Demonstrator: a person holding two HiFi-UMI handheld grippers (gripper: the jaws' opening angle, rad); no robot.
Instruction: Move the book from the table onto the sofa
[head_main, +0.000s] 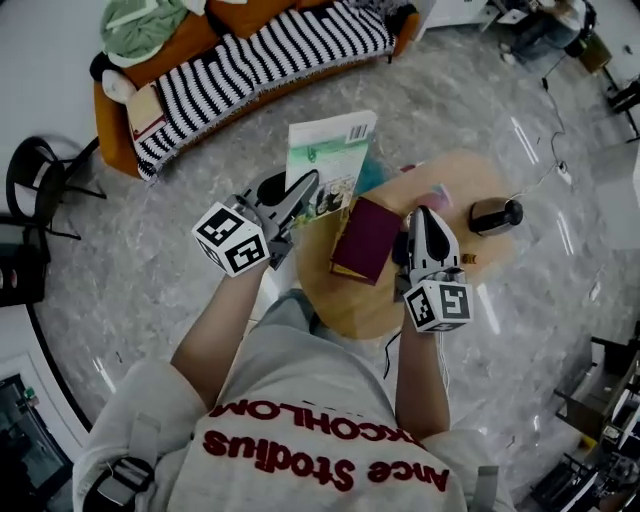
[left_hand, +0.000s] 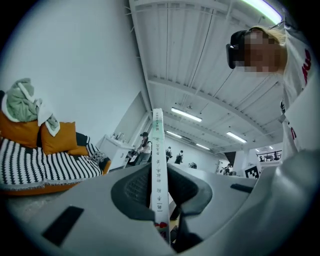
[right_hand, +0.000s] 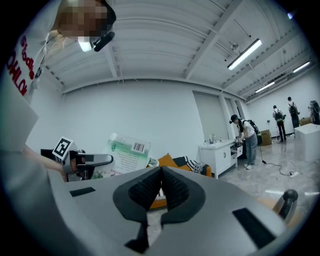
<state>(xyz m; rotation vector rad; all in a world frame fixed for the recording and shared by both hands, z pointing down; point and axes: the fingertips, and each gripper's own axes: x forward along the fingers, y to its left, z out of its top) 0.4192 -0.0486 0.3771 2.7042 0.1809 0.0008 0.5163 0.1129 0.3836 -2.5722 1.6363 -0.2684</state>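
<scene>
My left gripper (head_main: 303, 192) is shut on a green-and-white book (head_main: 330, 160) and holds it upright above the round wooden table (head_main: 360, 305). In the left gripper view the book (left_hand: 157, 165) stands edge-on between the pads of the gripper (left_hand: 160, 200). A maroon book (head_main: 365, 238) lies tilted on the table, just left of my right gripper (head_main: 418, 215). The right gripper (right_hand: 161, 187) is shut with nothing seen between its pads; its view shows the green book (right_hand: 125, 155) in the left gripper. The orange sofa (head_main: 260, 60) with a striped blanket stands beyond the table.
A dark rounded object (head_main: 495, 215) and a pink item (head_main: 436, 194) sit on the table's far right. On the sofa lie a green cloth (head_main: 145, 25) and a tan flat item (head_main: 147, 108). A black chair (head_main: 35, 185) stands at left. People stand far off.
</scene>
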